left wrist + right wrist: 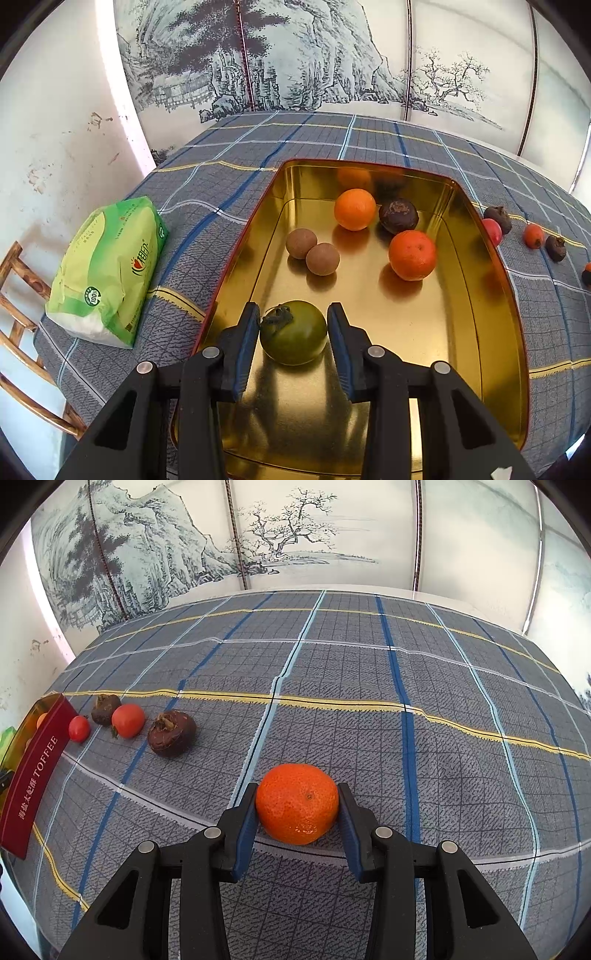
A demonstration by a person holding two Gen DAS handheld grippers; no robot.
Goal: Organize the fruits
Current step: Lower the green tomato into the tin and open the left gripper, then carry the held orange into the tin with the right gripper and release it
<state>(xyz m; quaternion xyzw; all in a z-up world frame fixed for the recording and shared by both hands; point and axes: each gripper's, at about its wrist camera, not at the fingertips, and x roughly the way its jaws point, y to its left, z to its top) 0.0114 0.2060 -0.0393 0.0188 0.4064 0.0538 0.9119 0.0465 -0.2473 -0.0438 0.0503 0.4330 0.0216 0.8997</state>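
While the left hand-held gripper (291,325) pinches a green tomato (293,332) over the gold tin (491,295) for release, the right hand-held gripper (297,806) squeezes a mandarin (297,803) on the worktop (369,701).

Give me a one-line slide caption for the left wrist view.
Left gripper straddles a green tomato inside the gold tin.

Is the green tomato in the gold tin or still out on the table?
In: the green tomato rests on the gold tin floor.
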